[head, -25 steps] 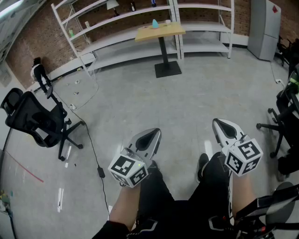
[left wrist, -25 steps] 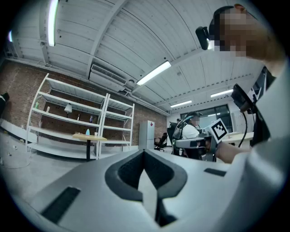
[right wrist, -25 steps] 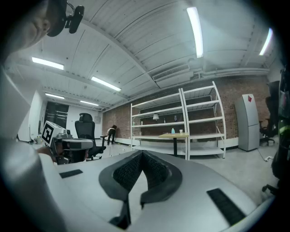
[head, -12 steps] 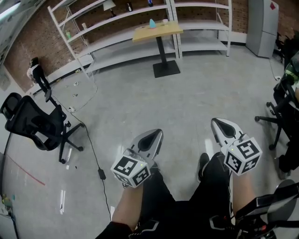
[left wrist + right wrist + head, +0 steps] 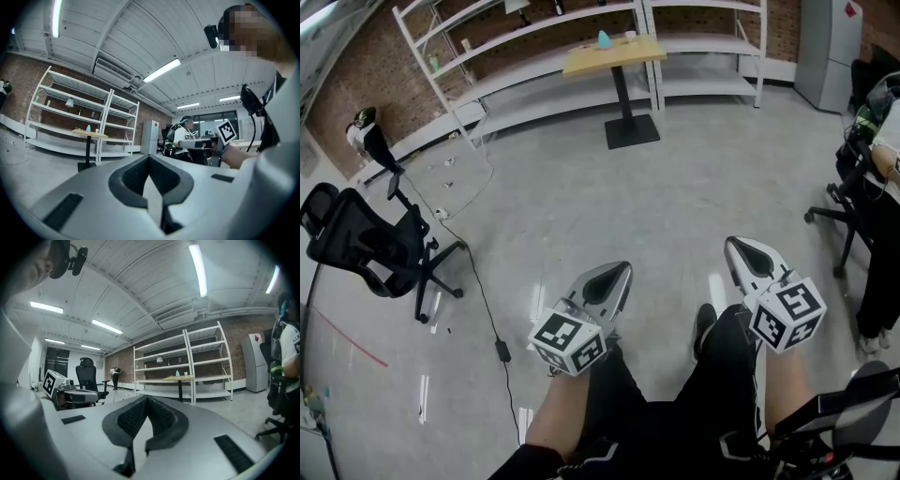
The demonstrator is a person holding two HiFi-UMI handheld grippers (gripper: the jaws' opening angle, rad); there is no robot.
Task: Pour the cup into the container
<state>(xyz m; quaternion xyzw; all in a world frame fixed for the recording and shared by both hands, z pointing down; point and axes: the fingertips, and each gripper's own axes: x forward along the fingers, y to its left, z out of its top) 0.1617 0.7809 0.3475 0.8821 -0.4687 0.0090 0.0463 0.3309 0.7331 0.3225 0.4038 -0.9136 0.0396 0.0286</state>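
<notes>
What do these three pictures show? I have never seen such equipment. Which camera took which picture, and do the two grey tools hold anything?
There is no robot here. A person holds one hand tool in each hand: the left gripper and the right gripper. Each has two jaws and carries a cube with square markers.

The head view comes from a camera on the person's head. It looks steeply down at both grippers and the grey floor. The left gripper view and the right gripper view come from cameras that ride on the grippers and look along the jaws. In both, the jaws are together with nothing between them, so nothing is held.

Far ahead stands a small table with a blue object and a small cup on it, in front of white shelves. A black office chair stands at the left.
</notes>
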